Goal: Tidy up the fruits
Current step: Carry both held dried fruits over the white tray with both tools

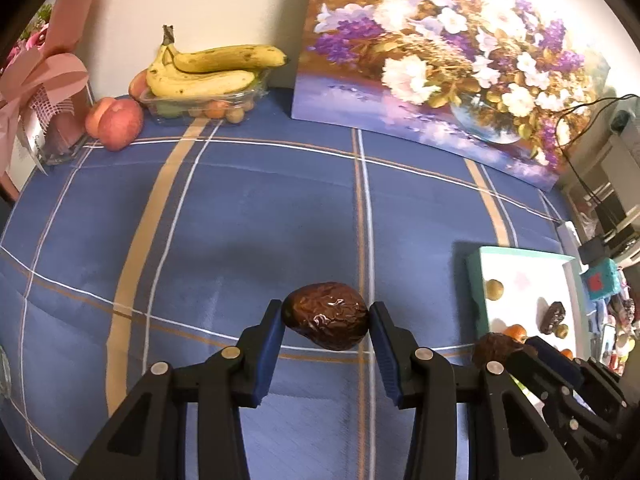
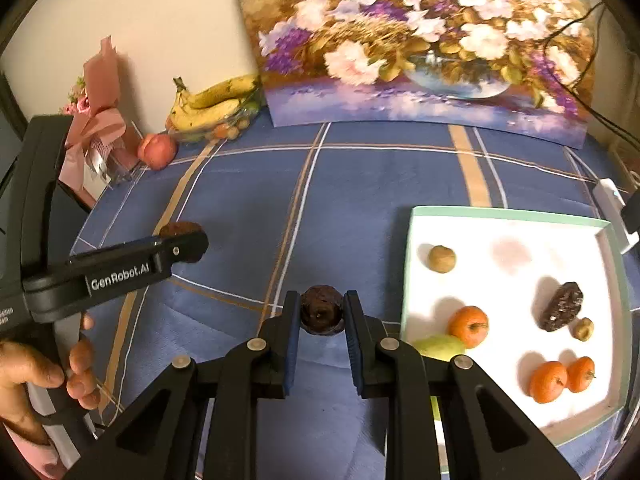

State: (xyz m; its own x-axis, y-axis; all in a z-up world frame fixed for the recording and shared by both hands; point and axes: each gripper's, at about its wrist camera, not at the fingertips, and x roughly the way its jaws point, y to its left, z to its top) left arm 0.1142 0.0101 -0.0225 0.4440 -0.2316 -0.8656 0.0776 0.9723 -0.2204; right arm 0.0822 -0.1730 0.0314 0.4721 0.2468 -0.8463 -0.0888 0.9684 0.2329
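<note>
Warm, dim indoor light; soft shadows fall on the blue plaid tablecloth (image 1: 240, 220). Fisheye bending darkens corners. Glare washes the white shallow tray (image 2: 512, 248); floral painting (image 2: 420, 40) slightly blurred.

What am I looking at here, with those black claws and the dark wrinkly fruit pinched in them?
No robot: a person holds a hand-operated claw in each hand, each with a fisheye camera looking along its two fingers. One picture comes from the left claw, the other from the right.

The left gripper is clamped on a dark wrinkled date. The right gripper is clamped on a second date. In the right view you also see the hand holding the left claw.

Below is a blue checked cloth. On it sit a white tray holding small oranges and another date, a container with bananas, an apple and a flower painting.
</note>
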